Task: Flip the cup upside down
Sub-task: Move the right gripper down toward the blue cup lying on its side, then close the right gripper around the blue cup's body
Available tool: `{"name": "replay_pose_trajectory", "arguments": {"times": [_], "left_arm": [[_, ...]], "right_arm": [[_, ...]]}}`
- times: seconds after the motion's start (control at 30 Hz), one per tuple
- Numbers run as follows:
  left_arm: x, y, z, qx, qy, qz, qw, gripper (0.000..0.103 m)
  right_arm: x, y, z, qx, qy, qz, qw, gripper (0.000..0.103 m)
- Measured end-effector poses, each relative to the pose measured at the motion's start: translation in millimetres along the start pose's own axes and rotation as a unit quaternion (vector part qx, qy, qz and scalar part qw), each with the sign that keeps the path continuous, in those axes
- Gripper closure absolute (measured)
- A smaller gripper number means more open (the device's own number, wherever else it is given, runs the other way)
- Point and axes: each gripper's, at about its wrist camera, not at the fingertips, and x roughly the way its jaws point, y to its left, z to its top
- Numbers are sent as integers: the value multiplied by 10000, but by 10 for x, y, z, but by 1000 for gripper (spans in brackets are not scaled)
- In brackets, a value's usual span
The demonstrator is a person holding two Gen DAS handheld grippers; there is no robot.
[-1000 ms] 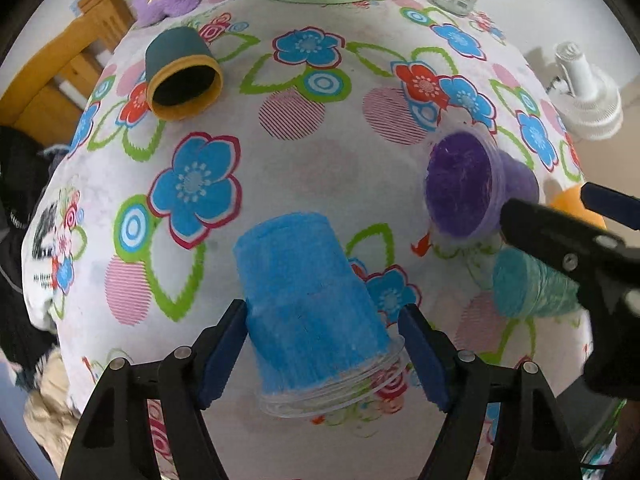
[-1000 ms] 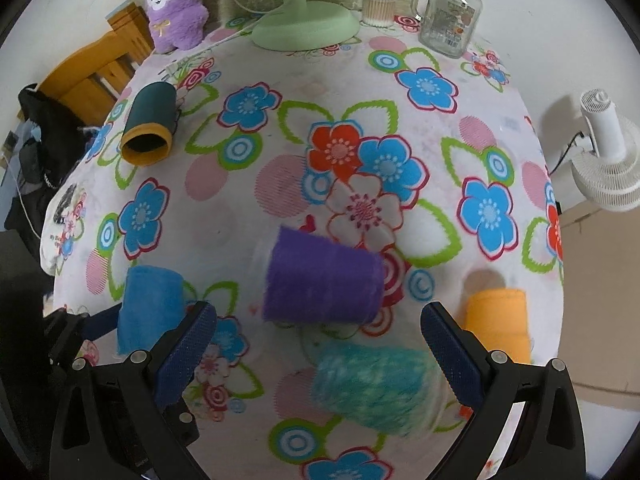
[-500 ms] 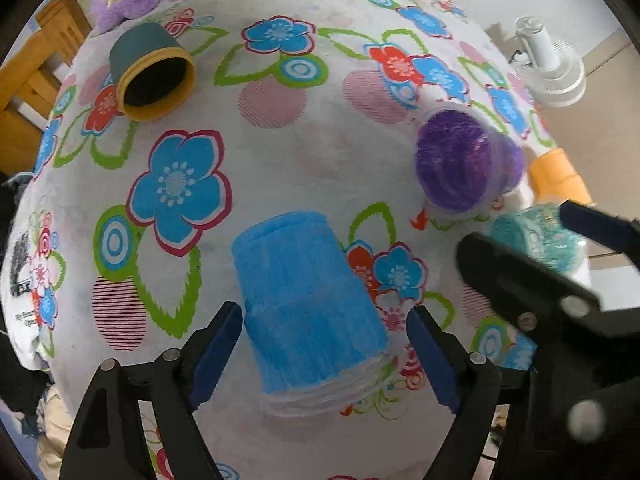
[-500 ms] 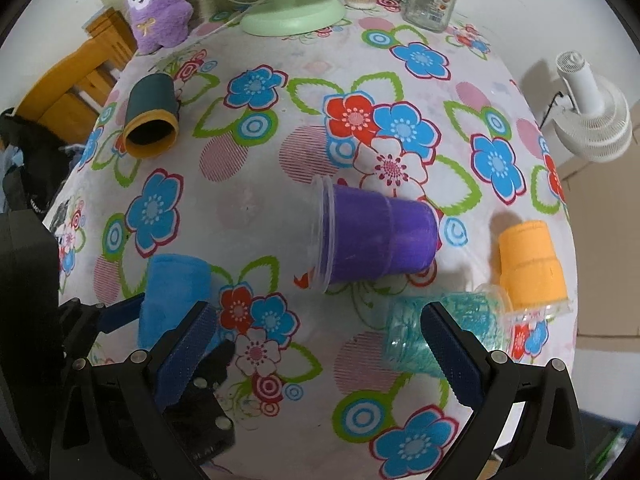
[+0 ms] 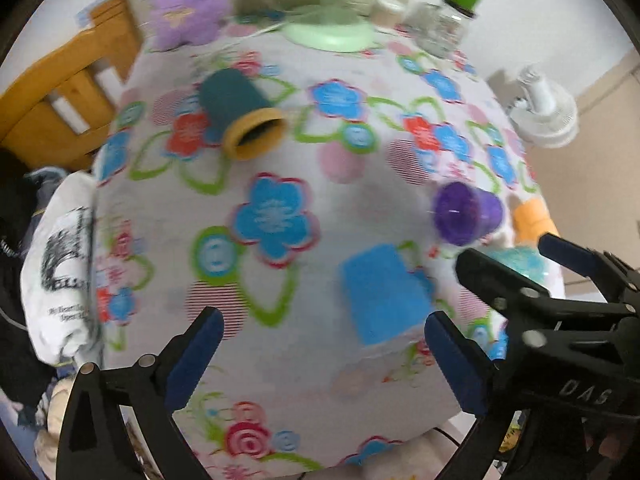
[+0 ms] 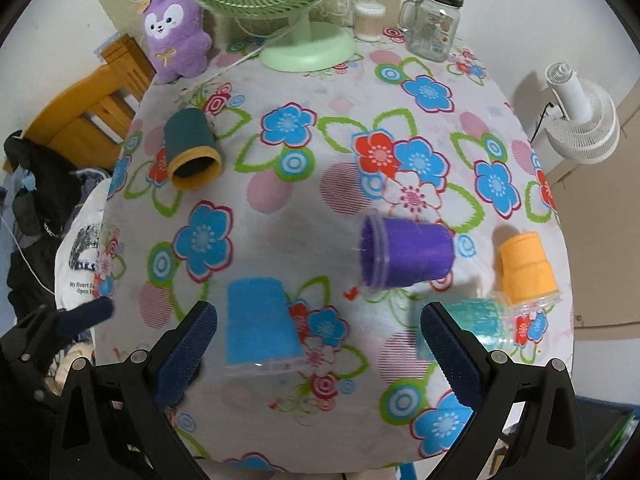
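Observation:
A blue cup (image 6: 260, 322) stands upside down, rim on the flowered tablecloth (image 6: 320, 200), near the front; it also shows in the left wrist view (image 5: 382, 296). A purple cup (image 6: 406, 254) lies on its side, mouth to the left, also in the left wrist view (image 5: 466, 214). A dark green cup with a yellow rim (image 6: 192, 152) lies on its side at the back left. An orange cup (image 6: 526, 268) stands upside down at the right, a teal cup (image 6: 474, 318) beside it. My left gripper (image 5: 320, 356) is open and empty, left of the blue cup. My right gripper (image 6: 318, 344) is open and empty above the front edge.
A green desk fan (image 6: 280, 12), a purple plush toy (image 6: 174, 34), a glass jar mug (image 6: 434, 20) and a cotton swab box (image 6: 368, 20) stand along the back edge. A white fan (image 6: 580, 120) stands off the table at the right. A wooden chair (image 6: 88, 108) is at the left.
My left gripper let go of the blue cup and pulled back and to the left; the cup stays upside down. My right gripper drew back and up from the purple cup.

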Motion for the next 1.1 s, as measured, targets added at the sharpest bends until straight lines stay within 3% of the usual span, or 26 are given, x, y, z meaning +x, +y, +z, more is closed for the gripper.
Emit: {"name": "replay_pose_trajectory", "arguments": {"times": [0.23,0.67,0.87,0.93,1.1], "left_arm": [[257,292,1,-80,251,440,9987,2],[810,509,20,41,630,732,9953,2],[943,501,1,35,843,684,9941,2],[974,444,-14,77,882,652,9939,2],[1010,415,-21,59,902,633,9939,2]], "right_arm": [[270,264,-18,-87,344,42,9994,4],[1083,518,39,-389,1047,-15,9937,16],[1254,537,22,-359,1268,-36,9913,28],[1305,543,8,-356,1353,20,9902,40],[1302,581,-54,-459,1278,-32,9907,45]]}}
